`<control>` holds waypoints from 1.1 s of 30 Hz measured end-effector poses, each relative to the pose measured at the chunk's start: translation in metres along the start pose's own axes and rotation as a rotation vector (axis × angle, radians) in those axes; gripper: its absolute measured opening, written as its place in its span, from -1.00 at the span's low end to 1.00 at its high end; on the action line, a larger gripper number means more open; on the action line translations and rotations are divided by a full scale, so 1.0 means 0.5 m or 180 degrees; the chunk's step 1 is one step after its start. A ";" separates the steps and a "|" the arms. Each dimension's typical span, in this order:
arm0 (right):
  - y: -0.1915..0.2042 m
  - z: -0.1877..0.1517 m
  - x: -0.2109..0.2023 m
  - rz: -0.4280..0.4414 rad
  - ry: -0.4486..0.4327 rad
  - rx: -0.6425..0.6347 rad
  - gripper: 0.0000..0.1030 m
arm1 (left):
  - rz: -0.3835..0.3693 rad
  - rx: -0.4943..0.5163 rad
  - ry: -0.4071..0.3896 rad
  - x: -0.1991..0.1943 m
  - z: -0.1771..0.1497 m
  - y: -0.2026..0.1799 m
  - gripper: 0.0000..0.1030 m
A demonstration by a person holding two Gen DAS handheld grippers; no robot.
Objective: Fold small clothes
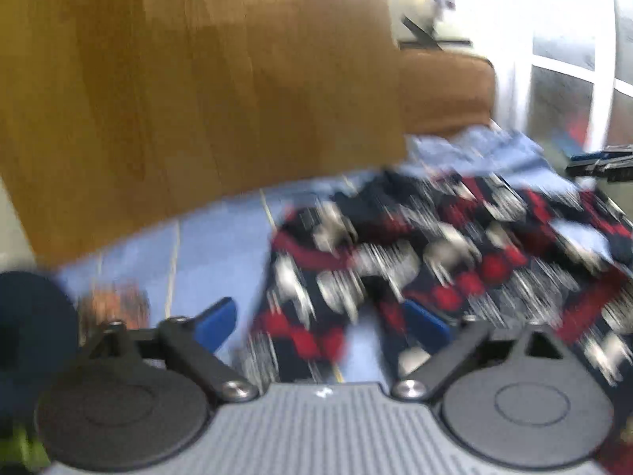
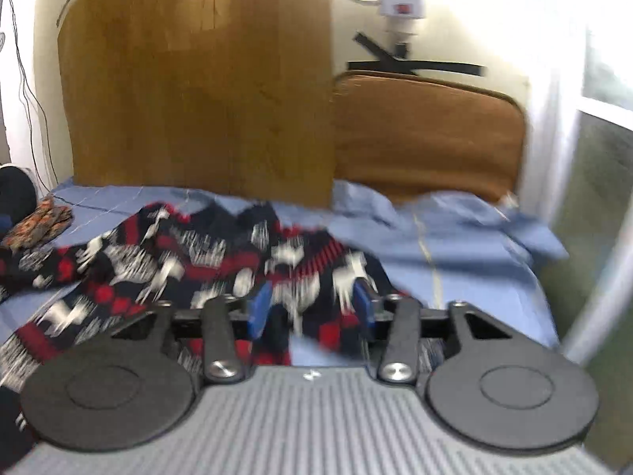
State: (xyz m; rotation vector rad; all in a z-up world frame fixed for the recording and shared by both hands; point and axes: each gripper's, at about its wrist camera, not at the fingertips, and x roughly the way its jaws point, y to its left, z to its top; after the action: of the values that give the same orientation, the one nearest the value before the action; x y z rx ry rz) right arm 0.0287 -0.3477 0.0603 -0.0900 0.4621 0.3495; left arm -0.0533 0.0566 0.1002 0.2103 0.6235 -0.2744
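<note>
A small dark garment (image 1: pixel 415 261) with red and white patterns lies crumpled on a blue bedsheet (image 1: pixel 221 245). My left gripper (image 1: pixel 320 320) is open, its blue fingertips (image 1: pixel 215 322) spread wide over the garment's near left edge, with nothing between them. In the right wrist view the same garment (image 2: pixel 178 261) spreads from the centre to the left. My right gripper (image 2: pixel 312 308) is open, its blue fingertips (image 2: pixel 259 308) straddling the garment's near right part. Both views are motion-blurred.
A tall wooden board (image 2: pixel 205 87) and a brown headboard (image 2: pixel 427 134) stand behind the bed. A small orange patterned cloth (image 2: pixel 39 221) lies at the bed's left edge. A window (image 2: pixel 605 166) is on the right. Bare blue sheet (image 2: pixel 455 261) lies to the right.
</note>
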 end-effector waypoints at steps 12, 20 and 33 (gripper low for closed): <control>-0.042 0.071 0.431 0.0164 0.0877 -0.0013 0.02 | 0.0096 -0.0294 0.0419 0.363 0.165 0.075 0.86; -0.020 0.137 0.330 -0.0591 0.0166 -0.0699 -0.78 | 0.0154 -0.0175 0.0432 0.428 0.170 0.045 0.87; -0.128 0.088 0.311 -0.0705 0.0316 0.0130 -0.08 | 0.0322 0.0087 0.0707 0.499 0.141 0.026 0.36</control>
State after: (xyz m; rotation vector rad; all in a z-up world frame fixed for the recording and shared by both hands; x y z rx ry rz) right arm 0.1996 -0.3521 0.0295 -0.1181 0.5518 0.1184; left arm 0.1829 0.0025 0.0079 0.3003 0.8266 -0.1628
